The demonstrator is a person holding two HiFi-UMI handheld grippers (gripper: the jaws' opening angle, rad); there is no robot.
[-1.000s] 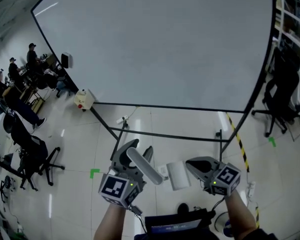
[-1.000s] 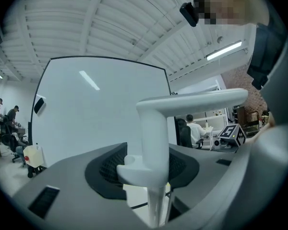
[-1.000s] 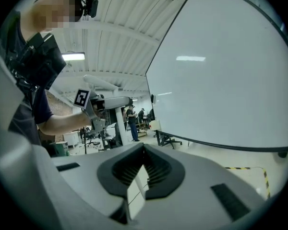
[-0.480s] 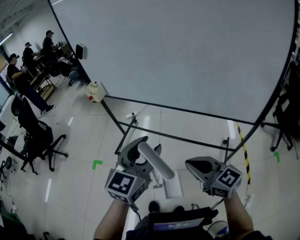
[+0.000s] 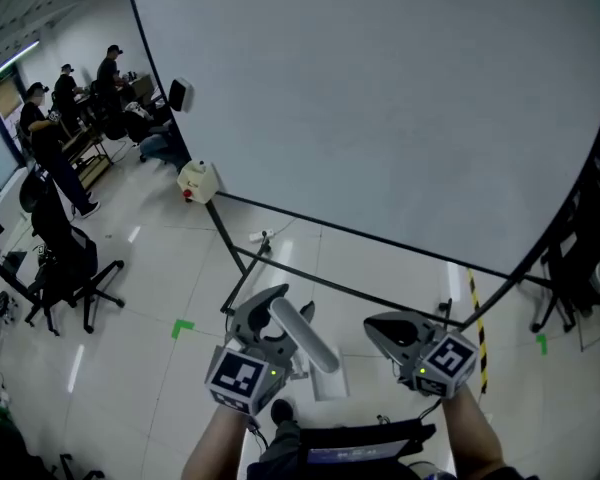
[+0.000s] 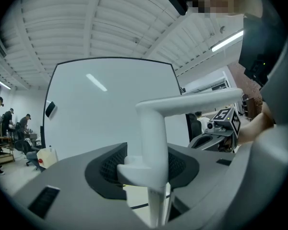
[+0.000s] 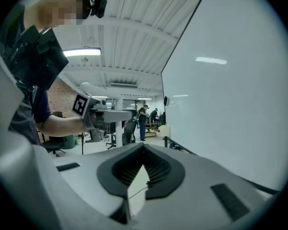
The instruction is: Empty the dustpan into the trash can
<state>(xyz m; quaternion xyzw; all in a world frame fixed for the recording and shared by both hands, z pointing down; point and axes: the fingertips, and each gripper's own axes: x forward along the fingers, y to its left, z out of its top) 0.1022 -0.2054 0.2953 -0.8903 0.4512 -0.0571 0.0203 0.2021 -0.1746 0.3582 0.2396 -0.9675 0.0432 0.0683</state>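
Note:
My left gripper point(image 5: 268, 314) is shut on the white handle point(image 5: 305, 334) of the dustpan, which slants up to the right. The dustpan's white pan point(image 5: 327, 381) hangs below it over the floor. In the left gripper view the handle point(image 6: 152, 138) stands upright between the dark pads and bends right at the top. My right gripper point(image 5: 385, 329) is level beside it, shut, with nothing in it; its jaws meet at the tip point(image 7: 144, 145). I cannot make out a trash can in any view.
A large whiteboard point(image 5: 380, 98) on a black floor frame point(image 5: 242, 260) stands straight ahead. Office chairs point(image 5: 65, 268) and several people point(image 5: 42, 133) are at the left. A white and red container point(image 5: 196, 181) sits by the board's foot. Yellow-black tape point(image 5: 475, 310) runs at the right.
Both grippers have come nearer the whiteboard, which has slid right in the head view. The pan has swung from right of the handle to under it. The grip is unchanged.

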